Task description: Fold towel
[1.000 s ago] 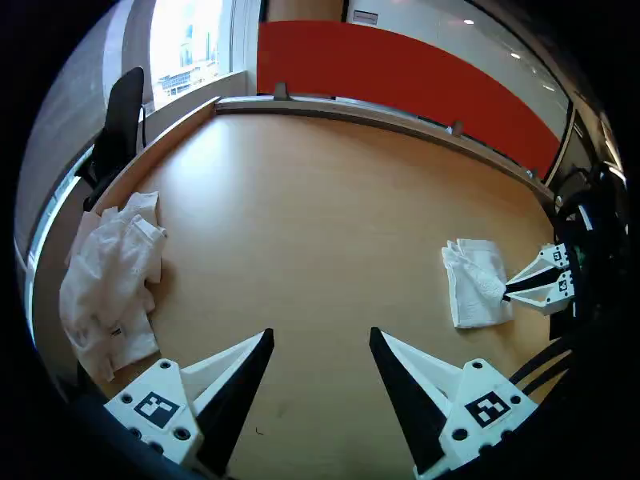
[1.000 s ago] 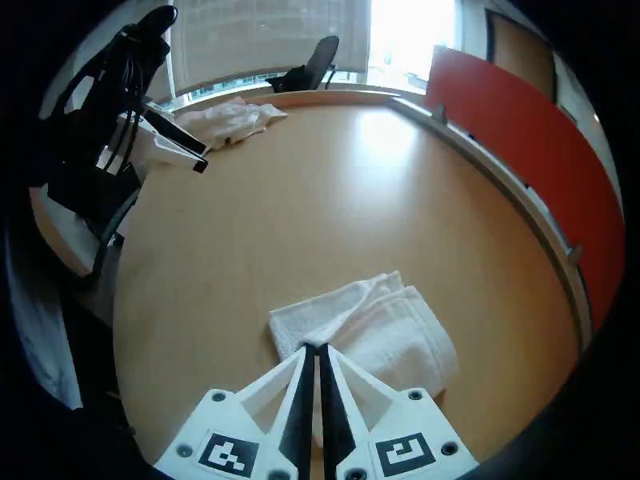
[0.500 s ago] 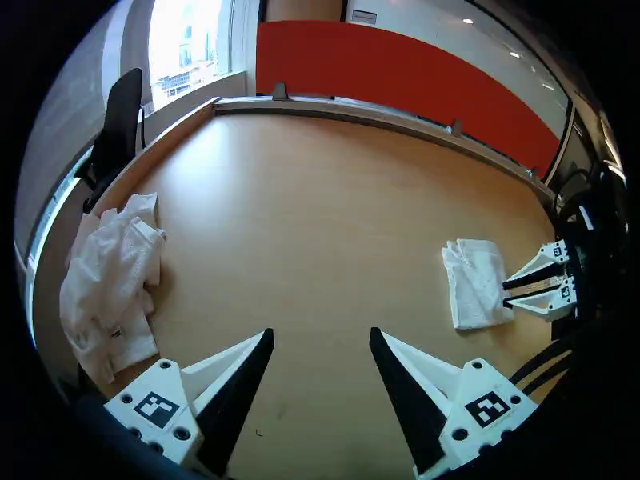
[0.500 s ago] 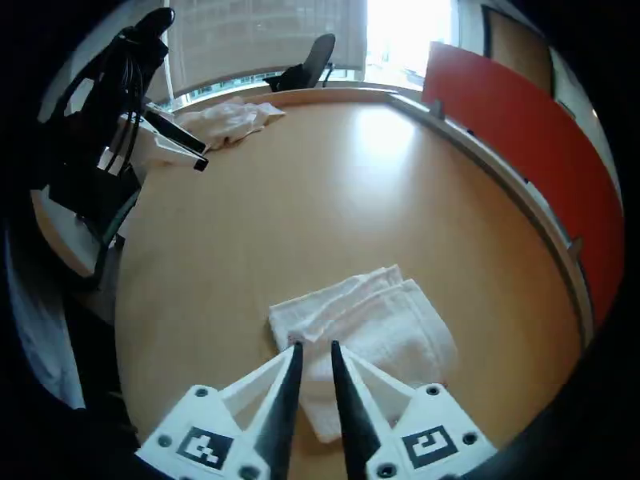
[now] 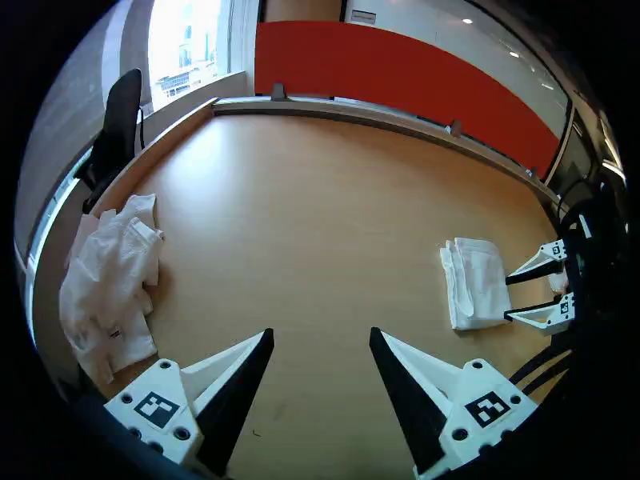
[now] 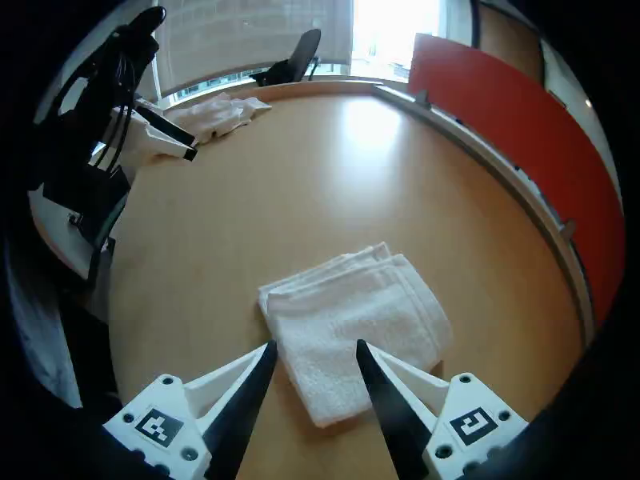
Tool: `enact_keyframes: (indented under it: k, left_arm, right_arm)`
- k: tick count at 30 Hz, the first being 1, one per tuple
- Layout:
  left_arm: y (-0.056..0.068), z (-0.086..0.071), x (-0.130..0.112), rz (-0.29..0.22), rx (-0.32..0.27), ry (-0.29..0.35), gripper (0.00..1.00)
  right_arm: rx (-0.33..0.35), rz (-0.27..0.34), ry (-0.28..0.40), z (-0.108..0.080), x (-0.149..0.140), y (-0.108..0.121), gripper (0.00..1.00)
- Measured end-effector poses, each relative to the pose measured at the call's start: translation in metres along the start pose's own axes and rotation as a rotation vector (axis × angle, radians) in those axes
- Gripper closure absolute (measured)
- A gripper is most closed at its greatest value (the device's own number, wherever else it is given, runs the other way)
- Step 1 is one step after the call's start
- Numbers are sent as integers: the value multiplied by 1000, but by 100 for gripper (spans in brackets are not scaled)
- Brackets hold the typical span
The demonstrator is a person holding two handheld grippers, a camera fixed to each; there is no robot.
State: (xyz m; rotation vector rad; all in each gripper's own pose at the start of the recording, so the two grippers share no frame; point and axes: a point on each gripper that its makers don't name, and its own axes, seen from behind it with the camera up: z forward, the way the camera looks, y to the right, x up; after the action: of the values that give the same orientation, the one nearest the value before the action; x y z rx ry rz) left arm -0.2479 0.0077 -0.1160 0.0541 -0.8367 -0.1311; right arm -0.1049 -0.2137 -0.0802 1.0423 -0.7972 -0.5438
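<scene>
Lying folded on the table, the towel is ungripped; right gripper and left gripper have fingers apart.

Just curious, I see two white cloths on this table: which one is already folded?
The folded towel lying just ahead of the right gripper, a neat flat rectangle. The other cloth is a crumpled heap near the edge of the table.

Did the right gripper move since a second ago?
Yes. The right gripper was pinched shut on the near edge of the folded towel; now it has spread wide open and let go.
</scene>
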Motion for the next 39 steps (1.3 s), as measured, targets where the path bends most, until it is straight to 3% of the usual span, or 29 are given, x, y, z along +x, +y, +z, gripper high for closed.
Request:
enact_keyframes:
  k: [14,27,39]
  left_arm:
    - [5,2,1,5,-6,-2,12]
    - [5,1,-1,4,-6,-3,12]
    - [6,0,-1,3,-7,0,12]
  right_arm:
    - [-46,61,-56,-13,-46,6,24]
    - [-70,102,-93,-5,-73,7,28]
    - [-70,145,-91,1,-81,5,57]
